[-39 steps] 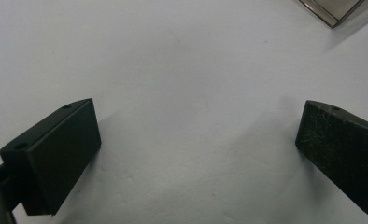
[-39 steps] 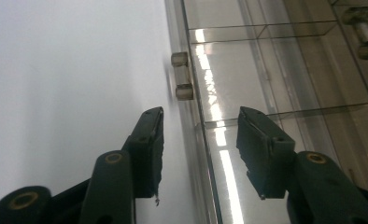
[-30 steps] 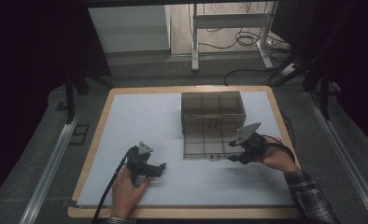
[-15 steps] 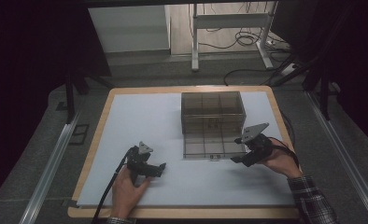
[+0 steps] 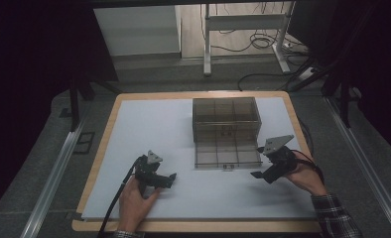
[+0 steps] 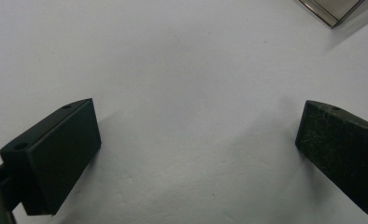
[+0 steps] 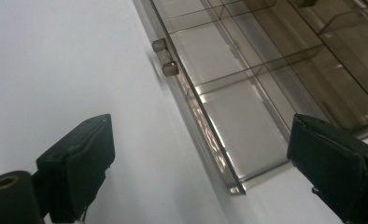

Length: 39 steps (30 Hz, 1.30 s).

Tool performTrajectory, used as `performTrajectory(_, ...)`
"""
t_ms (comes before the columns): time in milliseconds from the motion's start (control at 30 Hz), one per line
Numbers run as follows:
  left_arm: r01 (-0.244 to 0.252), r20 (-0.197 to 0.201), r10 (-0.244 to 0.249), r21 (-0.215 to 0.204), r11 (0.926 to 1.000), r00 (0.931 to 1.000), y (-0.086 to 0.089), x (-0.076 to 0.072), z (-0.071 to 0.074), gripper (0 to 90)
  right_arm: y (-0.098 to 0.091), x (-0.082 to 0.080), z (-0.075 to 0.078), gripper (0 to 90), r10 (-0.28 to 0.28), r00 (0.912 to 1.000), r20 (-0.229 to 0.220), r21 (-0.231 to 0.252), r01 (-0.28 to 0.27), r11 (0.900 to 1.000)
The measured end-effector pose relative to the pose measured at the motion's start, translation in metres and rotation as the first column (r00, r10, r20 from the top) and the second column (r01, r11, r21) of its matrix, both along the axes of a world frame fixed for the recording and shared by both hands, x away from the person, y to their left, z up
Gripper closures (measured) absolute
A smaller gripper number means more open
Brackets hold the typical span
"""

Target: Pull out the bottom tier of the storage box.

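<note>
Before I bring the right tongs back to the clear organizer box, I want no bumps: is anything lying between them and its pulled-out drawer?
Nothing visible does. The right tongs, jaws just opened and empty, sit beside the drawer of the organizer box, with bare white mat between them.

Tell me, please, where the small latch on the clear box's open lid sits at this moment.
In the high view the latch sits mid-way along the near edge of the lid, which lies flat in front of the clear box, between the left gripper and right gripper.
</note>
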<state>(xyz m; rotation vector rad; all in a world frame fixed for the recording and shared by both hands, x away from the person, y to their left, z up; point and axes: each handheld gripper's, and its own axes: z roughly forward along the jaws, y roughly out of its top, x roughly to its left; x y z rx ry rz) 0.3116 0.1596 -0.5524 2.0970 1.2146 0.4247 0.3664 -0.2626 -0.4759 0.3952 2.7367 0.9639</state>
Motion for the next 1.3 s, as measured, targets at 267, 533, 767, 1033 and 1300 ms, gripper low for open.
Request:
performTrajectory(267, -0.002, -0.001, 0.002, -0.002, 1.0000, 1.0000, 0.000, 0.000, 0.000, 0.0, -0.008, -0.008, -0.001, 4.5, -0.030, 0.9990, 0.032, 0.008, 0.030, 0.9995)
performTrajectory(533, 0.000, 0.000, 0.000, 0.000, 1.0000, 1.0000, 0.000, 0.000, 0.000, 0.0, -0.016, -0.015, -0.007, 3.8, -0.060, 0.9967, 0.054, 0.008, 0.060, 0.9982)
performTrajectory(767, 0.003, 0.002, -0.003, 0.002, 1.0000, 1.0000, 0.000, 0.000, 0.000, 0.0, -0.024, -0.020, -0.016, 3.1, -0.098, 0.9944, 0.041, 0.022, 0.097, 0.9951)
performTrajectory(1033, -0.001, 0.000, 0.001, -0.001, 1.0000, 1.0000, 0.000, 0.000, 0.000, 0.0, -0.029, -0.027, -0.024, 2.6, -0.126, 0.9917, 0.026, 0.041, 0.125, 0.9913)
performTrajectory(1300, -0.001, 0.000, 0.001, -0.001, 1.0000, 1.0000, 0.000, 0.000, 0.000, 0.0, -0.034, -0.034, -0.030, 2.4, -0.143, 0.9896, 0.018, 0.047, 0.142, 0.9888)
